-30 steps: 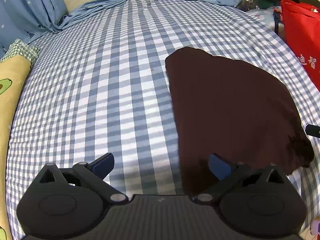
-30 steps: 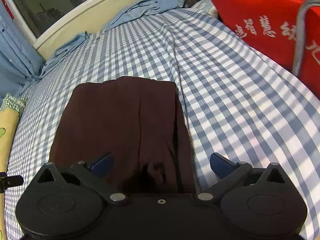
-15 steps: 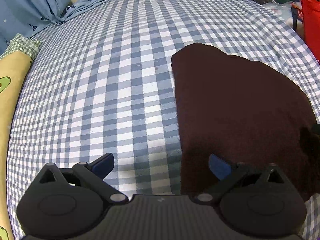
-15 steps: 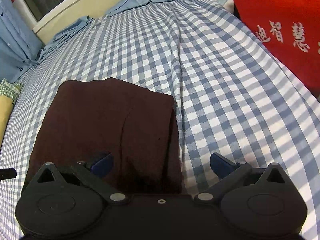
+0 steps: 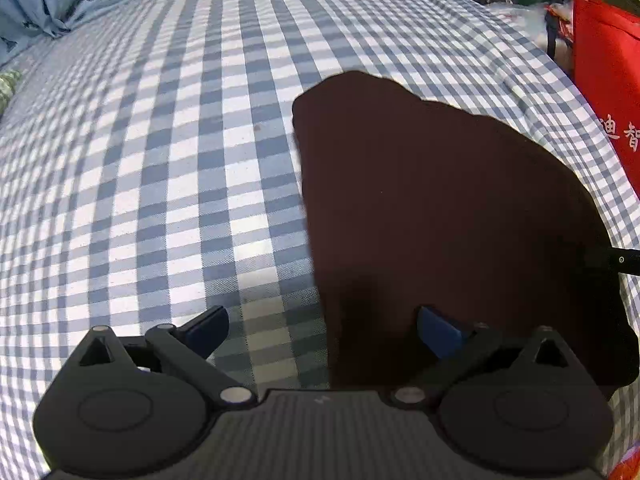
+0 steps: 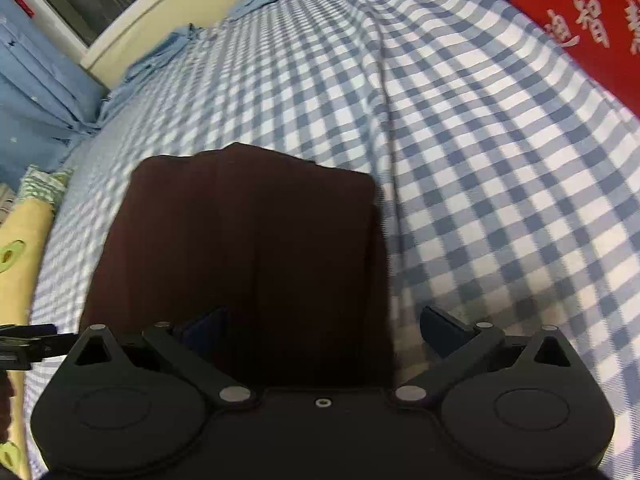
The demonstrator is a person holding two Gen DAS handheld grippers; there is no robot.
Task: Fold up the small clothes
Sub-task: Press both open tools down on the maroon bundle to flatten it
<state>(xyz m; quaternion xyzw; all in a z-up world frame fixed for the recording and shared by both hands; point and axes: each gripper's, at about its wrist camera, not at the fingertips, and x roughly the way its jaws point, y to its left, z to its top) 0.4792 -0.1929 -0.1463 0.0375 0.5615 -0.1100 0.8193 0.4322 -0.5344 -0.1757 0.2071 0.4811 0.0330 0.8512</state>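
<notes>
Dark maroon cloth, the small garment, lies flat on the blue-and-white checked bed, already doubled into a rough rectangle with one layer's edge showing along its right side in the right wrist view. The left hand-held gripper hovers low over the garment's near left corner, jaws spread wide and empty, one finger above the sheet and the other above the cloth. The right hand-held gripper sits likewise at the near right corner, jaws spread and holding nothing, straddling the garment's right edge.

The step in hand appears to be taking the two near corners for another fold. To do it well, each gripper should come down until one finger slides under every layer at its corner, then close on the whole stack rather than the top ply. Both corners should be lifted together, kept level and taut, and carried toward the far edge so the edges meet squarely. A red bag stands well apart at the bed's right side.
</notes>
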